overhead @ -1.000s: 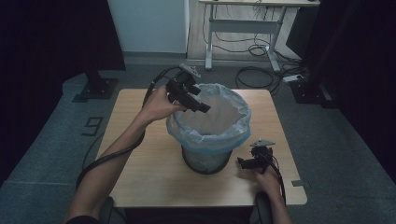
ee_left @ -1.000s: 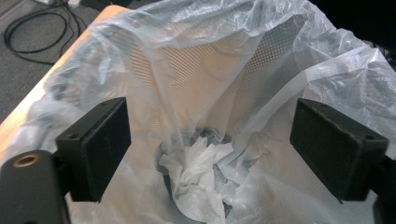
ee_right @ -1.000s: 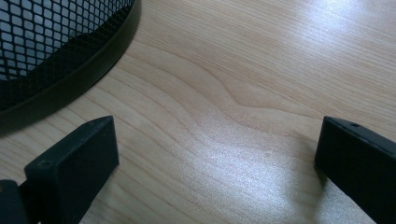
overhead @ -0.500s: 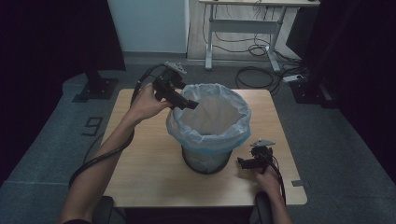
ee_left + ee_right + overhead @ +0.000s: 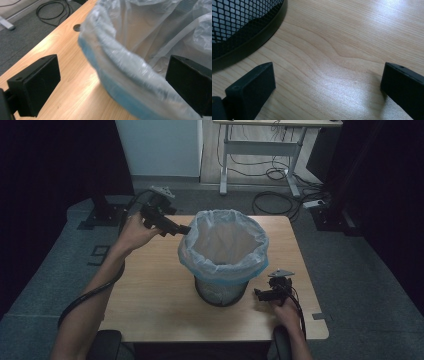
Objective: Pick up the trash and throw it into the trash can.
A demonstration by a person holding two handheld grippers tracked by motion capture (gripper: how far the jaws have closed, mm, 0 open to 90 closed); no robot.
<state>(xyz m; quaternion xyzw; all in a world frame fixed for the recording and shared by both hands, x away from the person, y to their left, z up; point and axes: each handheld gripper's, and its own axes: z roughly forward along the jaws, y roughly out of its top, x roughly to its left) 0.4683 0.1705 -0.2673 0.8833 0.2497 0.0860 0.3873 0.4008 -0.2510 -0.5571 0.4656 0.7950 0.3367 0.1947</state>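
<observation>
A black wire-mesh bin [image 5: 220, 295] stands mid-table, lined with a pale translucent bag [image 5: 225, 240] whose rim folds over the top. My left gripper [image 5: 184, 229] hovers at the bag's left edge, pointing at it. In the left gripper view its jaws have just been opening and stand wide apart [image 5: 112, 85]. The bag's folded rim [image 5: 125, 72] runs across just ahead of them, and neither pad presses on it. My right gripper [image 5: 260, 294] rests on the wooden table [image 5: 150, 285] by the bin's right base, open, with bare wood between its jaws [image 5: 327, 87] and the mesh wall [image 5: 237, 32] beside it.
The table's right edge lies close behind the right hand. A cable hole [image 5: 77, 27] sits in the tabletop past the bin. On the floor beyond are a black stand [image 5: 100, 212], a desk frame [image 5: 225, 165] and loose cables [image 5: 270, 200].
My left hand has drawn leftward, from over the bag's rim to just outside its left edge. The right hand and the bin have stayed put.
</observation>
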